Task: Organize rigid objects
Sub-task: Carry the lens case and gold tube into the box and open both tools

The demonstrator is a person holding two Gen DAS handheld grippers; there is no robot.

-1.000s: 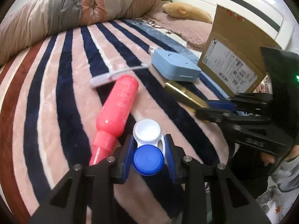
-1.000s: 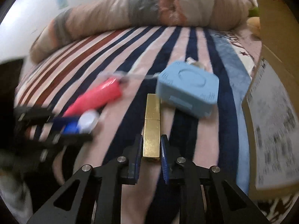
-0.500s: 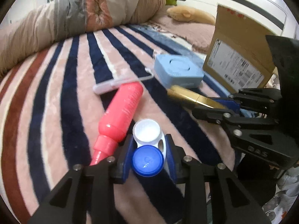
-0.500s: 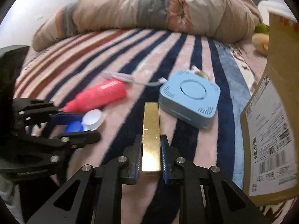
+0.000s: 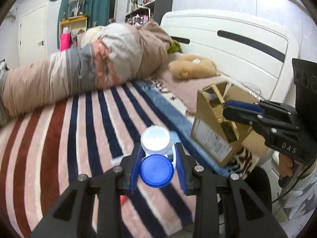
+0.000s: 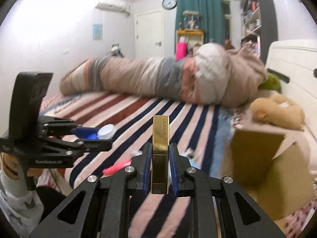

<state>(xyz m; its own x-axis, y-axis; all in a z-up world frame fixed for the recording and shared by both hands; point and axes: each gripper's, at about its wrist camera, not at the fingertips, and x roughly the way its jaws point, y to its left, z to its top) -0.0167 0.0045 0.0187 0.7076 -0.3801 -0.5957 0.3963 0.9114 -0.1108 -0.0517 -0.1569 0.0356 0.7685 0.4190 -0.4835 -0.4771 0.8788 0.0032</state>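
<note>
We have lifted both catches clear of the bed: half a second ago the two grippers sat low over the striped blanket (image 5: 83, 130) among the loose items, and now both cameras look out level across the room.

The left gripper (image 5: 157, 164) has its jaws closed on the contact lens case (image 5: 156, 154), blue cap nearest the camera and white cap just beyond the jaw tips. The right gripper (image 6: 160, 170) has its jaws clamped on the lower part of the gold lipstick tube (image 6: 160, 140), which stands out ahead of them with its lettered end forward.

Seen from the left wrist, the tube is now up against the open cardboard box (image 5: 214, 136), at the flap, right of our left jaws. The pink bottle (image 6: 116, 167) lies on the blanket below and left of the right jaws.

We judge that picking is done and the carry to the box is under way, lipstick first.
</note>
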